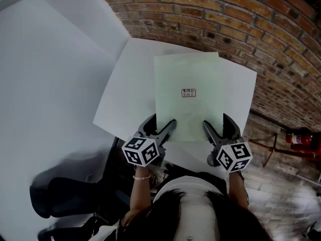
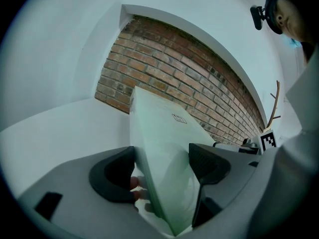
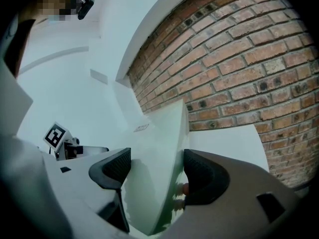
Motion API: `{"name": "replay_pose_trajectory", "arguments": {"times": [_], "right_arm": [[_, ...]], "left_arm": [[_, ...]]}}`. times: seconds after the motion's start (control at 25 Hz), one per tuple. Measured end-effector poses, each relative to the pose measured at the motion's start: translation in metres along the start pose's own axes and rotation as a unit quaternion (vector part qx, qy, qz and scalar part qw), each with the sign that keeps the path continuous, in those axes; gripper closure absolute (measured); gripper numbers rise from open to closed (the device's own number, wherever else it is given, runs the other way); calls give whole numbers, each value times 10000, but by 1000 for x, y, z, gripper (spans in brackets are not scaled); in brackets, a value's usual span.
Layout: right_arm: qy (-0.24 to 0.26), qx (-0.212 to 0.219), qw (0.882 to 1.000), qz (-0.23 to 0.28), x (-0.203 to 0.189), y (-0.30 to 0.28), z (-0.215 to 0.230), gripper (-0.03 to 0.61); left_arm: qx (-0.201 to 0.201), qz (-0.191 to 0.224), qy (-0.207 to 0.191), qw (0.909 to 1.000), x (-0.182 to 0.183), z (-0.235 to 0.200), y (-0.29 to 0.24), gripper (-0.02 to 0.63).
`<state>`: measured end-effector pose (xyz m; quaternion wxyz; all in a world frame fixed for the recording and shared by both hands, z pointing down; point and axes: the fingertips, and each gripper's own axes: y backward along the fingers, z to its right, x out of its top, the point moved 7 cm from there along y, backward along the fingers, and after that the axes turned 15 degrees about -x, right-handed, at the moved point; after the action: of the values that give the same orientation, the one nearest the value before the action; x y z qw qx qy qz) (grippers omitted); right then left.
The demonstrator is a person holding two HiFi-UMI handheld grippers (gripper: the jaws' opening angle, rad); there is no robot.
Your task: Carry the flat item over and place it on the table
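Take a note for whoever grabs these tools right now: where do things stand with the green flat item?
Left tool: shut on the near left corner of the flat item.
Right tool: shut on its near right corner.
The item is pale green, labelled, and over the white table by the brick wall.
Done: carried over. Left: set it down flat, open both tools.

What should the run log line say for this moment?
left gripper: shut on flat item | right gripper: shut on flat item | flat item: over white table, contact unclear
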<state>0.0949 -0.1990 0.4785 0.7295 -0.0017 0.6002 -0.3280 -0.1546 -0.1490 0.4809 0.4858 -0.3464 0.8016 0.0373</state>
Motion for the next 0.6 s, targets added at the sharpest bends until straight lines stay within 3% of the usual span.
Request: {"name": "replay_pose_trajectory", "arguments": {"times": [0.6], "right_arm": [[-155, -13, 9995, -285, -21, -15, 12, 238]], "left_arm": [[114, -231, 176, 9995, -17, -13, -13, 261]]}}
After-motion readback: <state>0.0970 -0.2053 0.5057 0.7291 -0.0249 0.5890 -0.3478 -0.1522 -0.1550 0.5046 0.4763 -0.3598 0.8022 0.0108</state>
